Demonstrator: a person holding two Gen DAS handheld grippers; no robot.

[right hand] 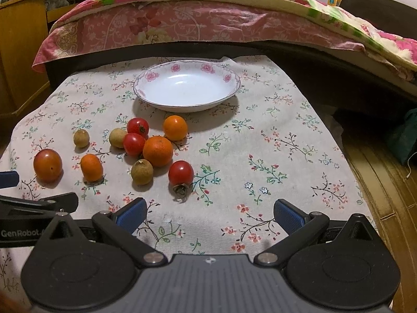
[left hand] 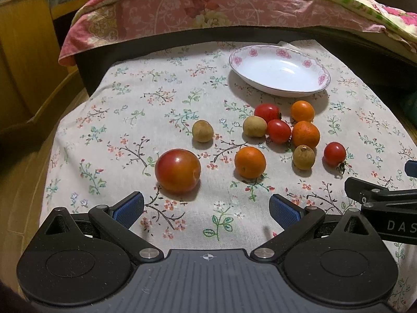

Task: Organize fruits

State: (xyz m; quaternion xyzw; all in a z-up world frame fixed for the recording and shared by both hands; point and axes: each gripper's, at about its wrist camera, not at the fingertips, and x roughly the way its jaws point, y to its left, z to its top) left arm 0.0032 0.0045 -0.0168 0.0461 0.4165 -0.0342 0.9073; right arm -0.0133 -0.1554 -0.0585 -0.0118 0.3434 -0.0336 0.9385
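Ten fruits lie on the floral tablecloth [right hand: 260, 135] that covers the table; none is in the plate [right hand: 153, 76], which sits toward the far edge with its white hollow bare.

Left wrist view: left tool [left hand: 206, 210] hovers low over the cloth, its blue pads [left hand: 129, 208] wide apart, nothing between them. Just ahead of the left pad sits the large tomato [left hand: 178, 170], not touching it. An orange [left hand: 250, 162] lies to its right, apart from it. A brown longan [left hand: 202, 131] stands alone farther back.

The main cluster lies in front of the plate: two cherry tomatoes [left hand: 278, 131], a pale longan [left hand: 254, 126] and two more oranges [left hand: 305, 134], several touching. A third longan [left hand: 304, 157] sits just beside the nearer orange. A lone cherry tomato [left hand: 335, 154] with a dried calyx lies to the right of the cluster.

Right wrist view: right tool [right hand: 209, 212] also hovers low, pads spread apart, gripping nothing. The lone cherry tomato lies ahead of its left pad, near but clear. Part of the left tool's black frame shows at the left edge.

A bed with pink floral covers [right hand: 182, 23] runs behind the table.
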